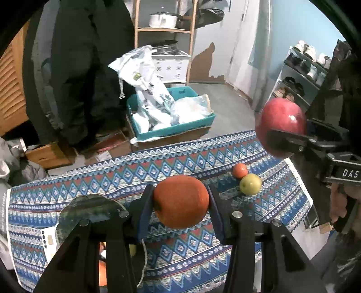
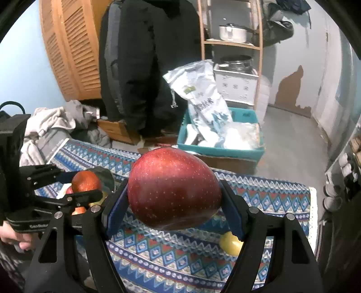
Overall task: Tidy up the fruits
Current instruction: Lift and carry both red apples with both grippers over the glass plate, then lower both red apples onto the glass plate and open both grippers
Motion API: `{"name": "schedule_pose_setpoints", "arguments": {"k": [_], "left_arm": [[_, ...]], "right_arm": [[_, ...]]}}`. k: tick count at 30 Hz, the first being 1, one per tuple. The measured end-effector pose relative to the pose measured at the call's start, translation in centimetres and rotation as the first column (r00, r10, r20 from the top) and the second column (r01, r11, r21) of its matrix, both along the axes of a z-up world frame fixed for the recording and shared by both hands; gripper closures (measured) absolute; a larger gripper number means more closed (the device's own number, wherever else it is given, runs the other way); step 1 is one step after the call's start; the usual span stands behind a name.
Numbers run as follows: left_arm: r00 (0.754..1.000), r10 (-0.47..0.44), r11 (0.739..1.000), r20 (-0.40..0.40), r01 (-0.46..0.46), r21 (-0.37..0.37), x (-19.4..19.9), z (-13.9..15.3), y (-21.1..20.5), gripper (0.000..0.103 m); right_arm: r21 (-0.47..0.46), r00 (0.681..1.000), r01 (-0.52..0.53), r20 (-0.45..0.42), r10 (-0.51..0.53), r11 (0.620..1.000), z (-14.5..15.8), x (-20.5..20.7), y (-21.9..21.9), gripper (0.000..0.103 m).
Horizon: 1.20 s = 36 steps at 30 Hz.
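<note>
My left gripper (image 1: 181, 202) is shut on an orange (image 1: 181, 201) and holds it above the patterned tablecloth (image 1: 191, 157). My right gripper (image 2: 174, 202) is shut on a big red apple (image 2: 173, 189), also in the air; it shows at the right of the left wrist view (image 1: 281, 126). A yellow-green apple (image 1: 250, 184) and a small orange fruit (image 1: 240, 170) lie on the cloth at the right. A dark glass plate (image 1: 88, 209) sits at the left, with fruit partly hidden behind my left gripper. The left gripper with its orange (image 2: 86, 181) shows in the right wrist view.
Past the table's far edge stand a teal crate (image 1: 171, 117) full of bags, cardboard boxes, a hanging black coat (image 1: 79, 67), a wooden shelf with pots (image 1: 163, 20) and a shoe rack (image 1: 300, 74). A pile of clothes (image 2: 52, 126) lies at the left.
</note>
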<state>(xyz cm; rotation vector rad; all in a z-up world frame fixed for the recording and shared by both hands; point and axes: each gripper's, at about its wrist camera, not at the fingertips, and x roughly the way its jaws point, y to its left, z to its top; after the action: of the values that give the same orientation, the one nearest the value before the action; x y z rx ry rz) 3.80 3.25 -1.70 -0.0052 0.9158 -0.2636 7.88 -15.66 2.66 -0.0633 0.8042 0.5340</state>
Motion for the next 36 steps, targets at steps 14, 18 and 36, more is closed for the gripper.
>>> {"name": "schedule_pose_setpoints", "arguments": {"k": [14, 18, 36], "left_arm": [[0.992, 0.124, 0.992, -0.025, -0.124, -0.023, -0.4, -0.7, 7.2, 0.056], [0.985, 0.167, 0.985, -0.051, -0.169, -0.040, -0.3, -1.5, 9.4, 0.056], [0.927, 0.350, 0.935, -0.136, -0.354, 0.001, -0.4, -6.8, 18.6, 0.056]], "right_arm": [[0.016, 0.993, -0.112, -0.046, 0.113, 0.994, -0.8, 1.2, 7.6, 0.027], [0.019, 0.986, -0.146, -0.073, 0.147, 0.989, -1.7, 1.6, 10.1, 0.027], [0.018, 0.936, -0.287, -0.208, 0.284, 0.958, -8.1, 3.1, 21.6, 0.027]]}}
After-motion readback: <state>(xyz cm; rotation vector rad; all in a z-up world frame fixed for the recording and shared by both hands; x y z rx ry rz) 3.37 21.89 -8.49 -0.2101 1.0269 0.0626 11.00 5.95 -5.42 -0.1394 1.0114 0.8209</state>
